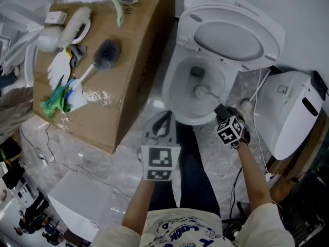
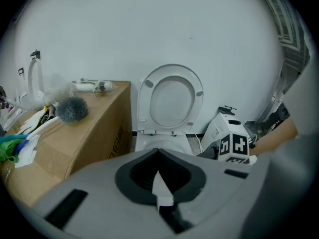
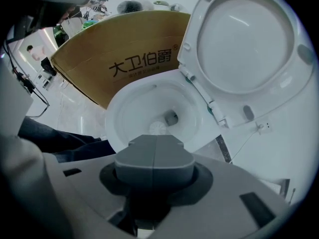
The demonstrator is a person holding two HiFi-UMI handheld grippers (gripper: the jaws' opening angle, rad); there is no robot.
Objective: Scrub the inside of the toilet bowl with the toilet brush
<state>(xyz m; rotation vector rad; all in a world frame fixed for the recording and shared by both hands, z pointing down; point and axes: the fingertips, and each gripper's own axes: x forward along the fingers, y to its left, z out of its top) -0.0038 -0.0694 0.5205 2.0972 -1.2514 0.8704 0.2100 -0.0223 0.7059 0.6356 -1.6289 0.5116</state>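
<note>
Two grippers, both with jaws closed. The right gripper (image 1: 221,109) has its jaws pressed on the thin handle of the toilet brush (image 1: 201,91), and in the right gripper view the white bristle head sits just past the jaw tips, low in the bowl beside the drain hole. It looks clear of the side walls, with open porcelain all round it. The left gripper (image 1: 163,120) has its tips touching with nothing between them (just a hollow behind the tips), hanging in front of the bowl's front rim over the marble floor (image 1: 128,163).

One toilet bowl (image 1: 171,98), with one seat and lid (image 1: 232,35) flipped up against the wall, so the top of the bowl is fully open. One cardboard box (image 1: 139,60) crowds the bowl's left side, its corner just beside the rim. On it lies one spare brush with grey bristles (image 1: 107,53), plus a heap of other cleaning bits I can't count. One white boxy unit (image 1: 288,112) stands near the bowl's right. A dark-trousered leg (image 1: 193,163) fills the gap below the front rim.
</note>
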